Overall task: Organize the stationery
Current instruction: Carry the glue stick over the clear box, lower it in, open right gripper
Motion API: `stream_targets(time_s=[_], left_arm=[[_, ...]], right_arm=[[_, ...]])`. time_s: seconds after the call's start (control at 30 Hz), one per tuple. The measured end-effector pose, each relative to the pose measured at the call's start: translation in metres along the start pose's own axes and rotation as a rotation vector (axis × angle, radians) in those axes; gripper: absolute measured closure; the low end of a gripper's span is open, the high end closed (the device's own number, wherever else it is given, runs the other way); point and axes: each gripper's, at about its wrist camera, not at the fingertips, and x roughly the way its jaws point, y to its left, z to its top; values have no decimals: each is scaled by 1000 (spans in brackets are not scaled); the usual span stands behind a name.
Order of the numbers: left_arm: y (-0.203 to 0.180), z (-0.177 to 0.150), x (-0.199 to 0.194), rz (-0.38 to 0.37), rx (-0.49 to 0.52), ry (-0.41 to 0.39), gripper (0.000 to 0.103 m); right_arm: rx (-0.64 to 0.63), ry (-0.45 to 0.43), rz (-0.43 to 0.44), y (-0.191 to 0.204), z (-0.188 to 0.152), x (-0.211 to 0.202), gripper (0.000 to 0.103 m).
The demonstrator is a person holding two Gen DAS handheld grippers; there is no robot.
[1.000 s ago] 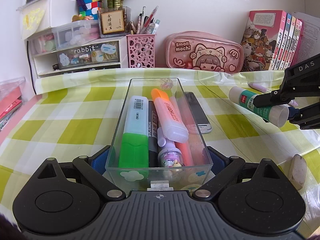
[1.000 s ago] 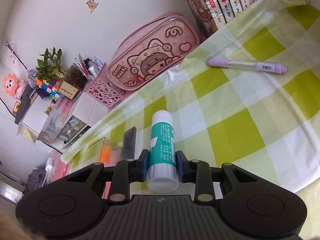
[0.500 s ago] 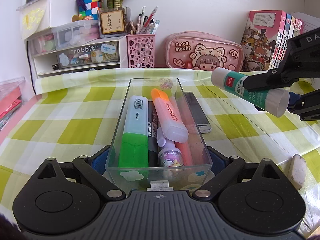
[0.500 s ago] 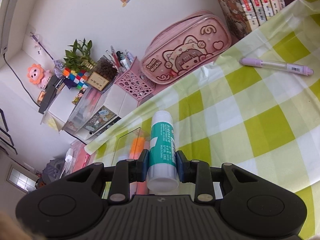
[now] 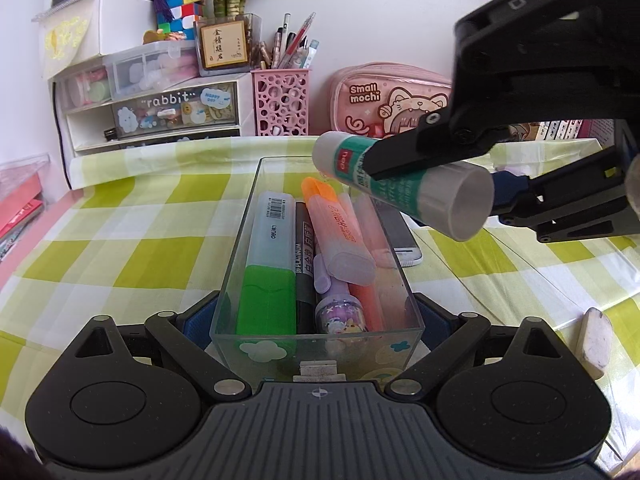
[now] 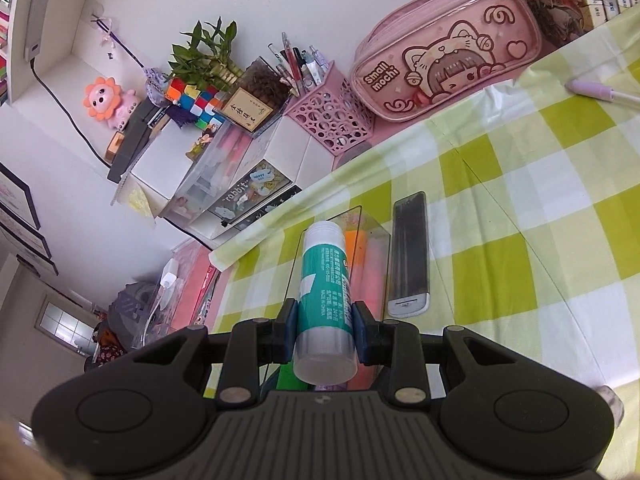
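Table under green-checked cloth (image 5: 120, 248); clear tray (image 5: 240, 264), phone (image 6: 408, 256), eraser (image 5: 595, 340), lilac pen (image 6: 600, 91) on it

left tool (image 5: 318, 322) clamps clear box (image 5: 316, 336) | right tool (image 5: 434, 184) grips glue stick (image 5: 404, 188) above box

A white-capped green glue stick (image 5: 400, 189) hangs tilted above a clear plastic organizer box (image 5: 320, 336) packed with highlighters (image 5: 266, 268).
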Motion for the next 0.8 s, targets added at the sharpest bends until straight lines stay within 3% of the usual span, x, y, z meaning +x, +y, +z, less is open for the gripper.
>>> stream_targets(time_s=[0.53, 0.63, 0.73, 0.8], left_arm=[[0, 0, 0, 0, 0, 0, 11], [0, 0, 0, 0, 0, 0, 11], [0, 0, 0, 0, 0, 0, 11], [0, 0, 0, -1, 0, -1, 11]], right_arm=[[14, 1, -65, 10, 5, 21, 76], [11, 4, -50, 12, 5, 20, 74], [26, 23, 21, 13, 5, 18, 74], [3, 13, 5, 17, 4, 17, 74]])
